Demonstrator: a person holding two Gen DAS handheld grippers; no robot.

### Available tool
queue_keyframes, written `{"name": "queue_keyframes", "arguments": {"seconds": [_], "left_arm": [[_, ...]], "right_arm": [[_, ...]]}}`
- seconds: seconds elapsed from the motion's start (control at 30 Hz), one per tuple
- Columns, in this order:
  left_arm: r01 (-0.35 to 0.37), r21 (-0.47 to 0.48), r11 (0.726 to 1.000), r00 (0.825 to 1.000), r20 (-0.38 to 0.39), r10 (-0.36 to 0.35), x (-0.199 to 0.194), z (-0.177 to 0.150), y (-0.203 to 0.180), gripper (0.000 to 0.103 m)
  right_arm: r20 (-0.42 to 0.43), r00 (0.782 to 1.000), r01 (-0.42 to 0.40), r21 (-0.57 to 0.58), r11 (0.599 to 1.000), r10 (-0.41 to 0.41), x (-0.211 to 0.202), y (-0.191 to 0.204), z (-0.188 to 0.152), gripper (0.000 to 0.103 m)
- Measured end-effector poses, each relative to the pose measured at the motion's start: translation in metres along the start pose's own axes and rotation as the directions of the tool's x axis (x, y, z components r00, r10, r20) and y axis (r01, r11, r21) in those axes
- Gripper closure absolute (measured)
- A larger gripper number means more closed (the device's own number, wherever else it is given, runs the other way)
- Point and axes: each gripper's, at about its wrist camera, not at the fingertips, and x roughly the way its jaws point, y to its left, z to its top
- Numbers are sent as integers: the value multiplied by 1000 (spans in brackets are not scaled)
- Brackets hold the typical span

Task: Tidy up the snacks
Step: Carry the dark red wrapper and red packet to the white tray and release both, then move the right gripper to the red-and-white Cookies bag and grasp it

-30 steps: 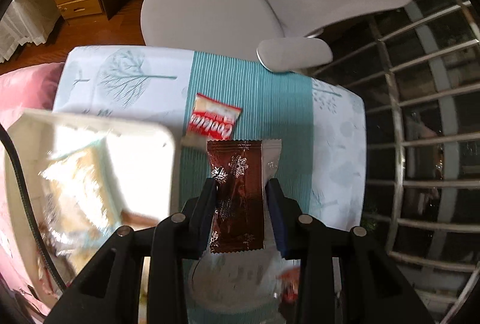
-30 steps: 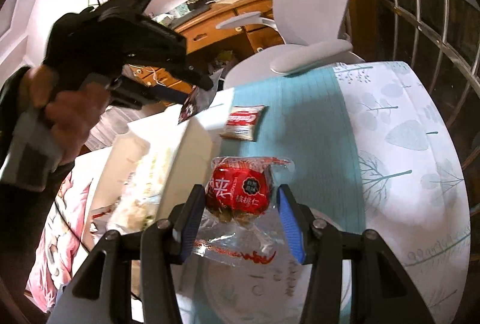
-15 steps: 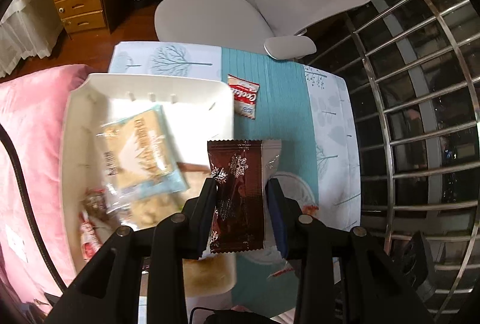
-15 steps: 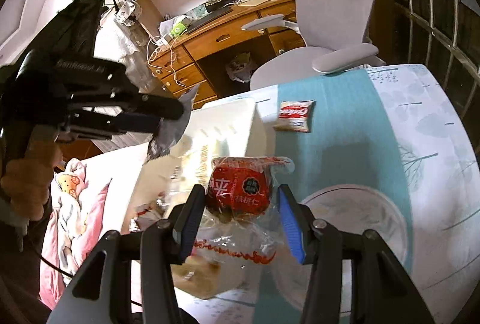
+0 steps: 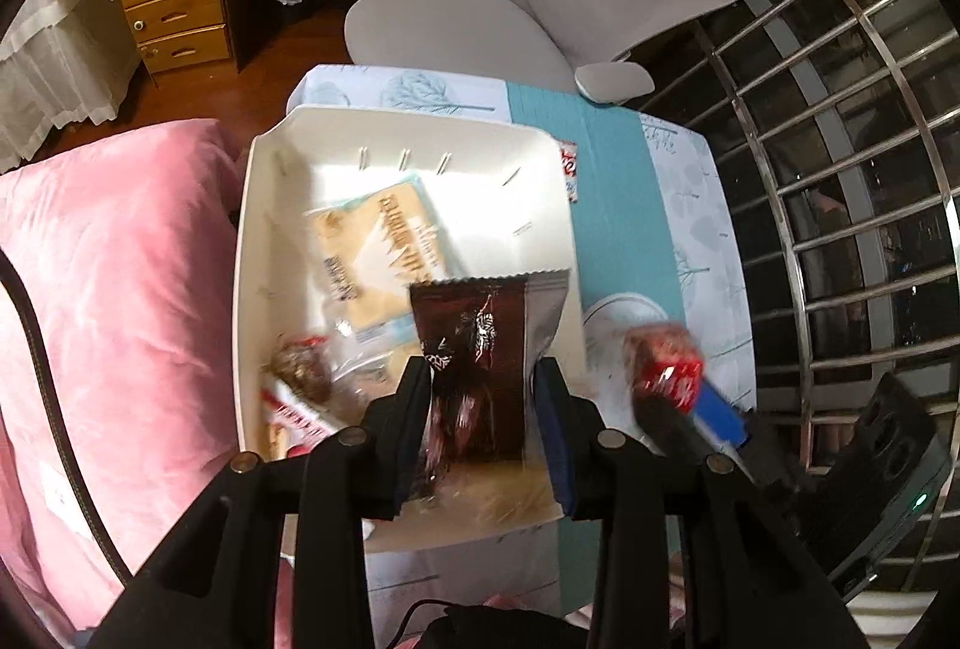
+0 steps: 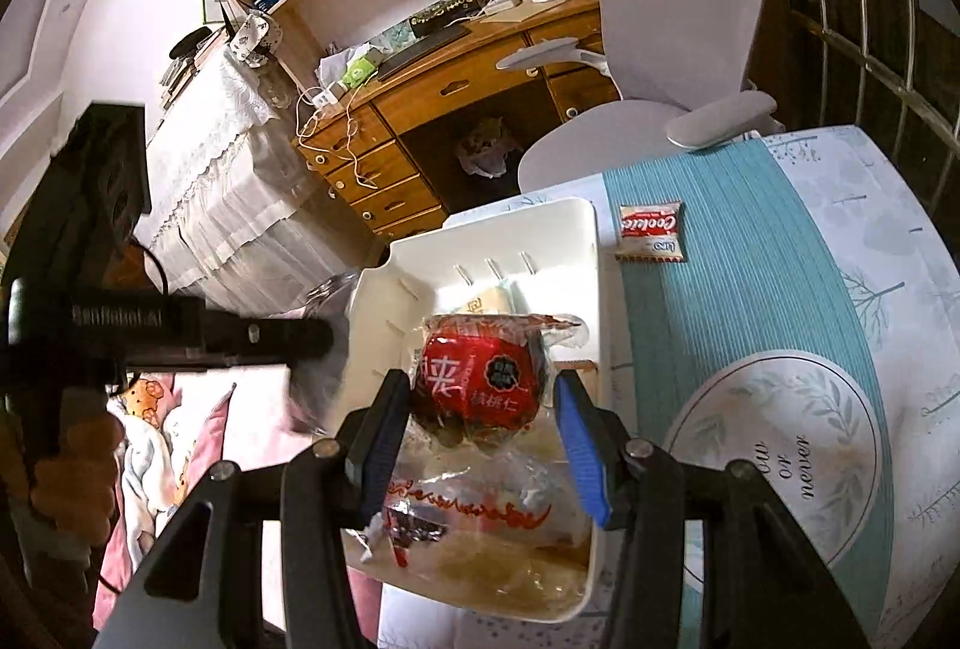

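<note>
Two grippers loaded: left gripper (image 5: 483, 403) clamps brown snack packet (image 5: 480, 349), right gripper (image 6: 480, 418) clamps red snack bag (image 6: 480, 379) | both now over white bin (image 5: 255, 229), earlier beside it | bin holds tan packet (image 5: 384, 253) and other snacks | cookie packet (image 6: 652, 232) on table (image 6: 780, 289) beside bin

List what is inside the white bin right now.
The white bin holds a tan cracker pack, a small brown snack and a red-and-white wrapper. The brown packet in the left gripper hides the bin's near right corner.
</note>
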Motion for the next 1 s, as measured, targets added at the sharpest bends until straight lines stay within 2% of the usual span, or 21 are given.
{"name": "queue_keyframes", "arguments": {"seconds": [0.03, 0.07, 0.1, 0.17, 0.23, 0.57, 0.8, 0.9, 1.0], "left_arm": [[0, 4, 1000, 1000, 4, 0, -1, -2, 2, 70], [1, 4, 1000, 1000, 13, -1, -2, -5, 5, 65], [2, 3, 1000, 1000, 19, -2, -2, -6, 5, 52], [7, 1, 1000, 999, 36, -7, -4, -12, 9, 39], [4, 13, 1000, 999, 49, -5, -5, -18, 10, 39], [-10, 33, 999, 997, 76, 8, 1, -39, 20, 32], [-22, 53, 998, 994, 104, 16, 14, -48, 19, 30], [-53, 46, 998, 992, 119, 47, 22, -50, 19, 30], [-125, 34, 992, 984, 128, 120, 32, -49, 17, 30]], "right_arm": [[-1, 1000, 5, -3, 1000, -5, 1, 4, 0, 53], [-5, 1000, 10, -5, 1000, -10, 2, 7, 1, 53], [-15, 1000, 14, -8, 1000, -14, 4, 10, 2, 51], [-53, 998, 30, -12, 999, -30, 11, 14, 5, 49], [-85, 994, 65, 1, 998, -65, 16, 14, 7, 44], [-187, 974, 149, 114, 982, -126, 32, -7, 30, 34], [-230, 961, 204, 210, 956, -155, 49, -36, 68, 30], [-235, 955, 234, 232, 944, -179, 59, -50, 88, 28], [-234, 955, 238, 246, 940, -181, 72, -62, 107, 27]]}}
